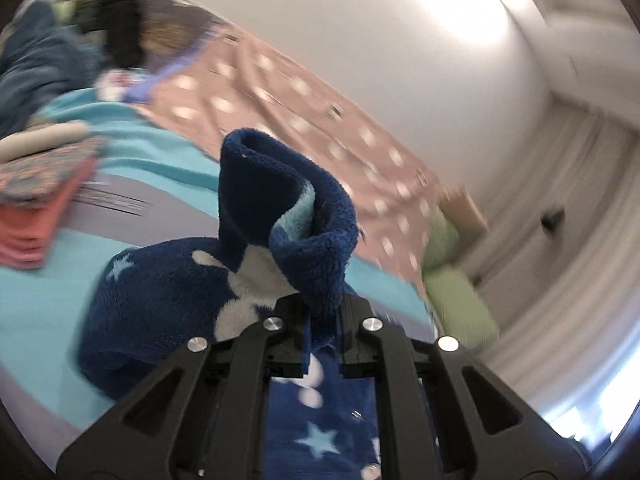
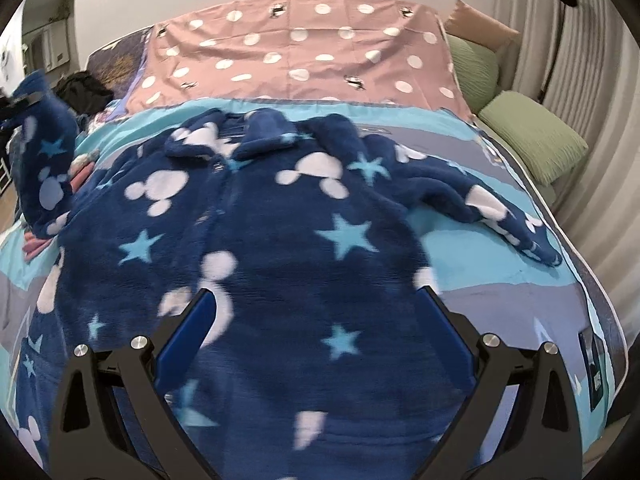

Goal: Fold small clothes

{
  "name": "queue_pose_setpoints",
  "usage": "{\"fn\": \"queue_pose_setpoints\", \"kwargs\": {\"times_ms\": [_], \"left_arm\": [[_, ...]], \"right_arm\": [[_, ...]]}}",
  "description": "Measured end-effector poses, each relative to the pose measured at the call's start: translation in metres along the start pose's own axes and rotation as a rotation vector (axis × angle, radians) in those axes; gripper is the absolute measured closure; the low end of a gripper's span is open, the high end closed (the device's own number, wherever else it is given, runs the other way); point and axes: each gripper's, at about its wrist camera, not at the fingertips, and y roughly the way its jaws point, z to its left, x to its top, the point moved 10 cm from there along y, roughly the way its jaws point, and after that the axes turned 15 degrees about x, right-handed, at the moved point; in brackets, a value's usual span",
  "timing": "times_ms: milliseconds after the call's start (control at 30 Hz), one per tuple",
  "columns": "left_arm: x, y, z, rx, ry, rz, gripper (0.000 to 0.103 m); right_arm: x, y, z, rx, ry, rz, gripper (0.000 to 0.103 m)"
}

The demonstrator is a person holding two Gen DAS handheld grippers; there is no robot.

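— Left gripper (image 1: 322, 300)?

— Jaws pinched tight together, a fold of fleece (image 1: 316, 240) clamped between them and standing up past the tips. It's rolled over, the whole view tilted.

— And the right gripper (image 2: 316, 308)?

— Jaws spread wide, blue pads (image 2: 192, 332) angled outward, nothing caught in them. It points down at a slant and hangs above the cloth.

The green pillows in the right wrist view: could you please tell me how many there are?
2: one green pillow at the bed's far right corner beside a tan cushion, another green pillow nearer along the right edge. More may be hidden.
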Motion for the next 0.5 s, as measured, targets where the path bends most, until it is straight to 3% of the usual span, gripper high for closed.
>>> {"fn": "queue_pose_setpoints", "kwargs": {"times_ms": [200, 367, 433, 500], "left_arm": [[-0.097, 0.063, -0.096, -0.054, 0.215, 0.19, 0.094], [-0.177, 0.1, -0.115, -0.044, 0.313, 0.324, 0.094], [-0.19, 0.107, -0.114, -0.033, 0.318, 0.349, 0.094], [-0.196, 0.111, -0.112, -0.027, 0.321, 0.355, 0.094]], "right_arm": [[0.008, -0.011, -0.046, -0.032, 0.042, -0.027, 0.003], [0.015, -0.007, -0.069, 0.019, 0.081, -0.006, 0.003], [0.021, -0.003, -0.069, 0.066, 0.084, 0.005, 0.004], [0.031, 0.006, -0.063, 0.145, 0.078, 0.012, 0.012]]}}
